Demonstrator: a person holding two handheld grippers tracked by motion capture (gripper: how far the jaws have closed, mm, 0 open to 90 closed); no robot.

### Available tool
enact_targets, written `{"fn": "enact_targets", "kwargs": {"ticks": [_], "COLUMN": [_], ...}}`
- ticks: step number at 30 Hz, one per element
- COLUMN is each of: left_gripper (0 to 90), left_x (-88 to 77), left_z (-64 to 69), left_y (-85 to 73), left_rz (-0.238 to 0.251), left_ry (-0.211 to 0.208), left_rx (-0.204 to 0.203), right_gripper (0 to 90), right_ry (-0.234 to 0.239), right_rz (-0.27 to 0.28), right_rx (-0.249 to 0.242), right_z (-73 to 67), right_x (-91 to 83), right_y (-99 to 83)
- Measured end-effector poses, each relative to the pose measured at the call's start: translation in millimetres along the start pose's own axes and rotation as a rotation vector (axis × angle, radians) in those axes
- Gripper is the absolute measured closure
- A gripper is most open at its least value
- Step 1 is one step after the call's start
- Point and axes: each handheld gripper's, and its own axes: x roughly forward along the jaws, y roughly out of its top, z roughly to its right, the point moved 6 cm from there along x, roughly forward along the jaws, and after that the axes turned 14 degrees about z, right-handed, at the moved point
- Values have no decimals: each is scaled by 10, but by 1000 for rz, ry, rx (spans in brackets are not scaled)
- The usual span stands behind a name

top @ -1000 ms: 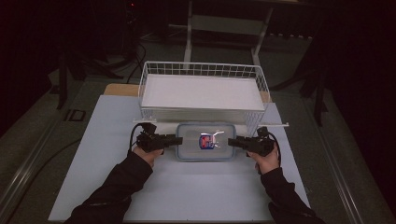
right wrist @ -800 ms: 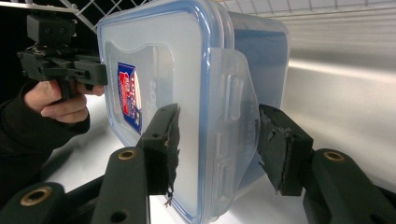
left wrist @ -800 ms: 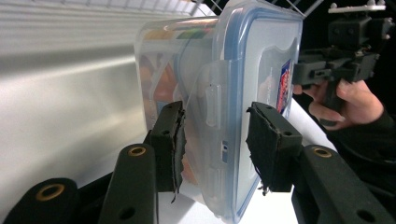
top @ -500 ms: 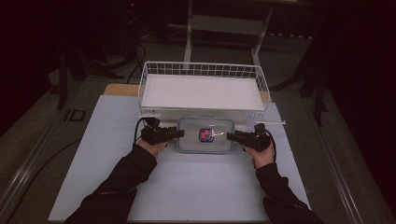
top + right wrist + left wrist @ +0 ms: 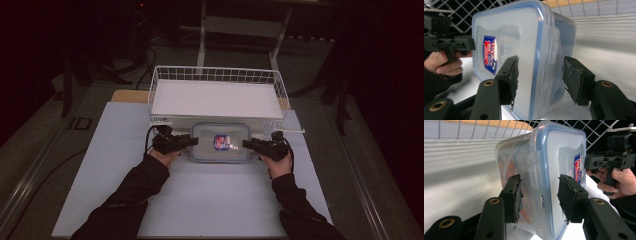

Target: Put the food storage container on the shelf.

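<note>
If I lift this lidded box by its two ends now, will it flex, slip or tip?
The box looks like rigid clear plastic with a clipped lid, so it probably won't flex. Its glossy walls may be slippery against the pads. Orange contents show through the wall, so it may be heavier than empty. A tool at each end should keep it level.

One clear plastic box with blue-rimmed lid and red-and-blue label (image 5: 220, 142) | one white wire basket with flat white floor (image 5: 216, 75) | two black two-jaw grippers, left (image 5: 192, 142) and right (image 5: 246, 144) | two hands on them | one pale blue-white table sheet (image 5: 210, 200)
</note>
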Motion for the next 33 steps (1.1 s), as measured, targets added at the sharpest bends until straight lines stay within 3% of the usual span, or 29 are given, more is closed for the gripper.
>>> {"fn": "enact_targets", "kwargs": {"ticks": [4, 8, 11, 12, 13, 17, 18, 21, 27, 31, 32, 33], "left_gripper": [505, 499, 510, 510, 507, 488, 488, 434, 399, 329, 295, 287], "left_x": [21, 38, 42, 50, 57, 81, 99, 127, 128, 48, 21, -3], "left_z": [-13, -34, -49, -44, -45, -62, -66, -78, -67, 25, 45, 94], "left_y": [3, 27, 36, 42, 46, 57, 65, 72, 75, 93, 105, 99], "left_rz": [14, 46, 55, 70, 76, 84, 87, 94, 85, 92, 91, 94], "left_ry": [14, 67, 75, 102, 106, 119, 135, 160, 171, 141, 121, 128], "left_rx": [-19, 12, 23, 29, 39, 30, 90, 101, 93, 95, 129, 112], "right_gripper": [455, 458, 447, 428, 413, 396, 386, 348, 339, 306, 300, 298], "right_ry": [-43, -73, -81, -85, -106, -132, -140, -180, -197, -203, -197, -192], "right_rz": [27, 19, 22, 25, 36, 46, 49, 58, 68, 59, 61, 64], "right_rx": [-18, -38, -34, -36, -57, -65, -67, -81, -82, -131, -127, -131], "right_z": [-2, -4, 2, 7, 12, 13, 16, 38, 26, -33, -56, -79], "right_x": [20, 39, 51, 55, 65, 82, 90, 121, 112, 85, 76, 65], "right_y": [22, 29, 25, 27, 37, 52, 59, 84, 73, 58, 47, 38]}}
